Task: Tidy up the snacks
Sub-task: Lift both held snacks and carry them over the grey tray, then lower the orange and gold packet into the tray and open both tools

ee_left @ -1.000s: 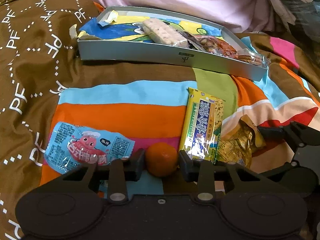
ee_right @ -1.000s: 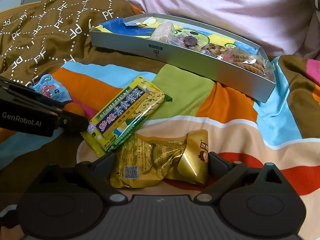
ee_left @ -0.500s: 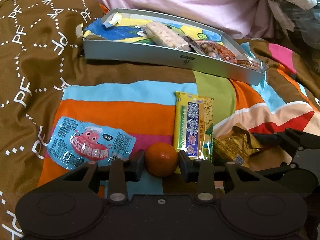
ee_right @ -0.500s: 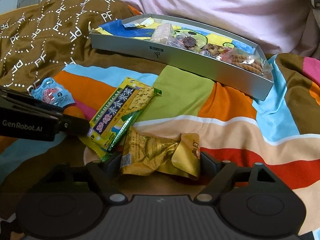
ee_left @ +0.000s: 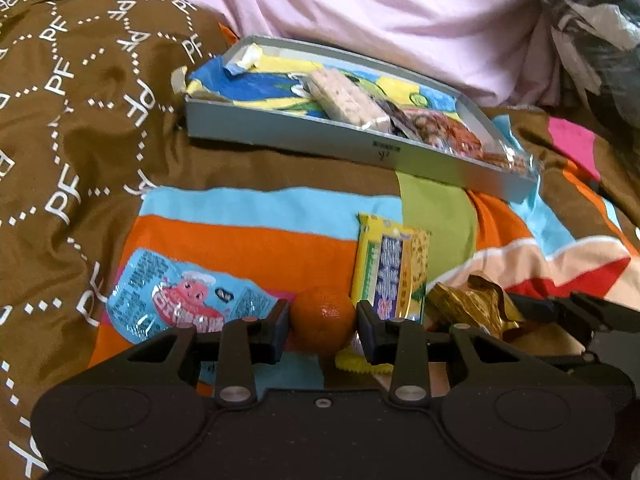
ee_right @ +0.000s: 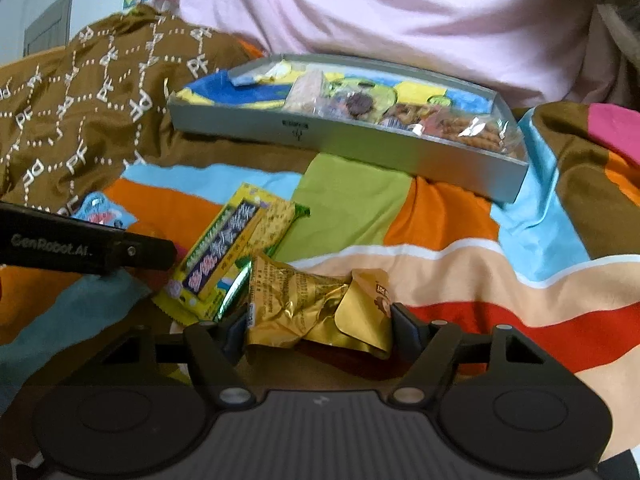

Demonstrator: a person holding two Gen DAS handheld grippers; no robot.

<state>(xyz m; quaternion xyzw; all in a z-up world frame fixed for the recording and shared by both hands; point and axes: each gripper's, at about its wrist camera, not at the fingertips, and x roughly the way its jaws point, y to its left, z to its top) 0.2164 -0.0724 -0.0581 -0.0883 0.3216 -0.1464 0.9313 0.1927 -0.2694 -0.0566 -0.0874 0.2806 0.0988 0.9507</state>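
Left gripper clamped on small orange, low over bedspread. Right gripper closing round crinkly gold packet, pads touching both ends. Squeeze gently, lift both straight up, then carry to grey tray up ahead.

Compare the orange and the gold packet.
The orange is round and smooth; the gold packet is flat and crumpled. The left tongs are shut on the orange; the right tongs are closing with the gold packet between them. Both are outside the grey tray.
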